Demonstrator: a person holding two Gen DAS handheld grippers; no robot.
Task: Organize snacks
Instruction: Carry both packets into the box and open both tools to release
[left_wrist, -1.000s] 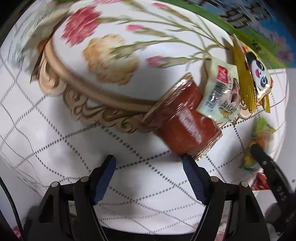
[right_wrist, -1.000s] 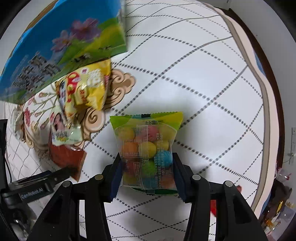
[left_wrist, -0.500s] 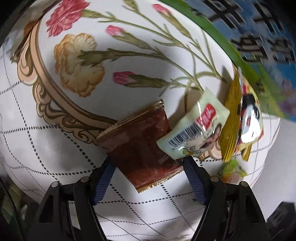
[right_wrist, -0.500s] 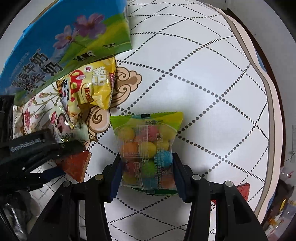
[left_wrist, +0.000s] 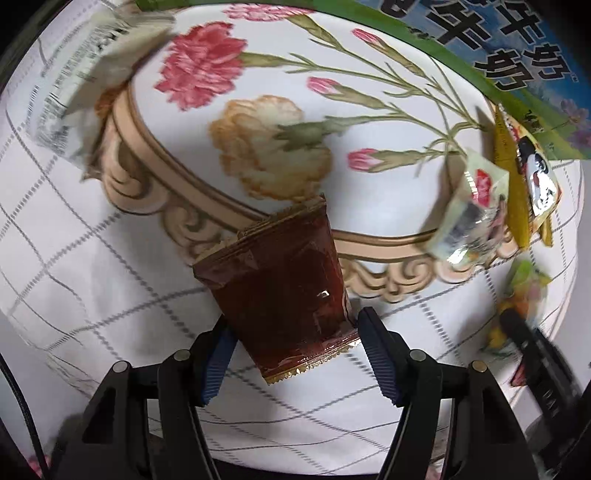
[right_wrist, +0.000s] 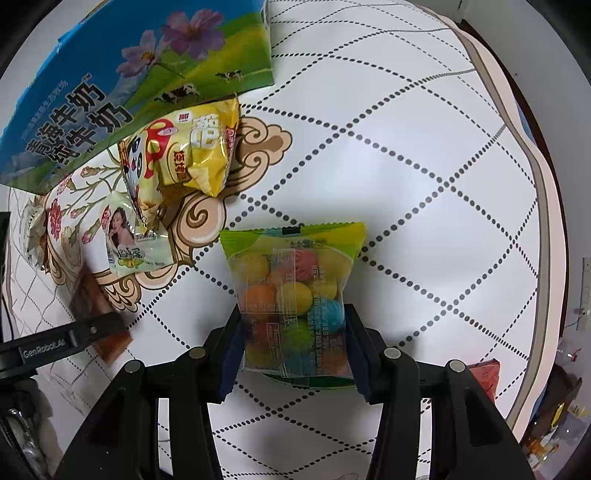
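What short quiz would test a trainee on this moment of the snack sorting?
1. Multiple choice: the right gripper is closed on: A) the bag of coloured candy balls; B) a drink can; C) a banana.
2. True or false: in the right wrist view, the yellow snack bag lies to the right of the candy bag.
3. Short answer: what pattern covers the tablecloth around the candy bag?

Key: 1 A. 2 False, it lies up and to the left. 3 A grid of dotted diamonds.
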